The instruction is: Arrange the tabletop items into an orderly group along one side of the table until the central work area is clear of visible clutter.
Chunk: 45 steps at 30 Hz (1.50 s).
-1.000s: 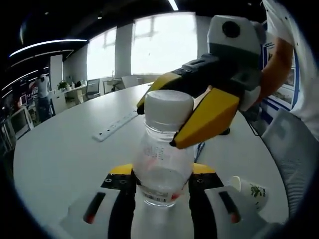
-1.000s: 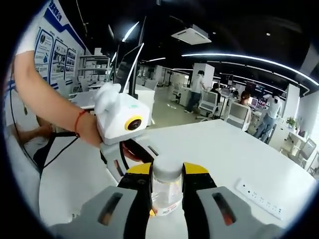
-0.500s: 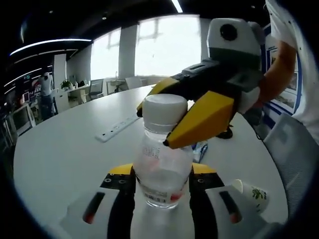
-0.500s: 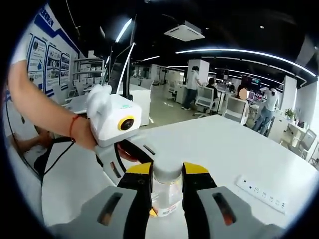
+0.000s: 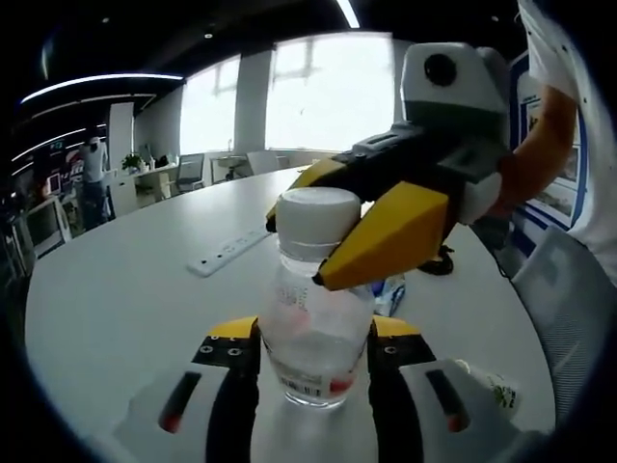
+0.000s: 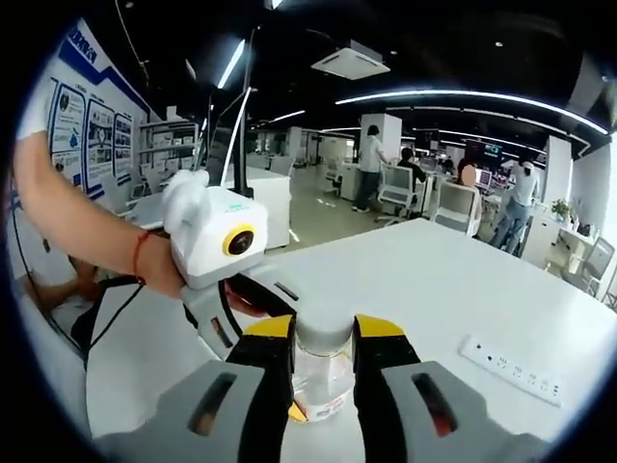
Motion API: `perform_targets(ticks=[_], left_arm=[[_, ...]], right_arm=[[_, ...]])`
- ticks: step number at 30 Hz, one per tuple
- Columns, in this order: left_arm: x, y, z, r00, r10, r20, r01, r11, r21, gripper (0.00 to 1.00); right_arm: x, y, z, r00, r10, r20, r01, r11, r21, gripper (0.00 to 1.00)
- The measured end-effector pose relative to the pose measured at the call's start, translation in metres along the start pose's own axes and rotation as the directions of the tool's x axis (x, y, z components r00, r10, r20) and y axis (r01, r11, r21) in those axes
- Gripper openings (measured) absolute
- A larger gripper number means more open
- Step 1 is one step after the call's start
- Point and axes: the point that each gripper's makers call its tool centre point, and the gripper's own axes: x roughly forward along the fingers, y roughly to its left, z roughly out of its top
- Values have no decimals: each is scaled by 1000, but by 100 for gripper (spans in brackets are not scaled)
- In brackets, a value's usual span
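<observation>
Bottle (image 5: pixel 315 328) body sits clamped in left claw (image 5: pixel 313 352), right claw (image 6: pixel 323 352) pinching its cap (image 5: pixel 315 214).

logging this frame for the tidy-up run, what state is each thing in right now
bottle: upright, clear, gripped at body and cap
cap: white, on the bottle
left claw: shut on the bottle's lower body
right claw: shut on the cap
power strip: lying flat on the table
paper cup: on its side by the table edge
table: white, round-edged
</observation>
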Motion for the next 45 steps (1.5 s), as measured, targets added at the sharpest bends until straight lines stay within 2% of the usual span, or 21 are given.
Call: perform_targets(ticks=[9,28,45], left_arm=[[0,0,-1,1000,5,-2,-5,1000,-3,46],[-1,-4,-1,1000,-3,-4,3,1000,-18,50],[-4,-9,-3,1000,-8,-9,8,999,-53,59]], right_arm=[[2,0,-2,1000,5,-8,-5,1000,-4,22],[1,3,-5,1000,14,-15,-14,1000,-7,30],[-2,3,-6,1000,15,-15,-15,1000,-4,40]])
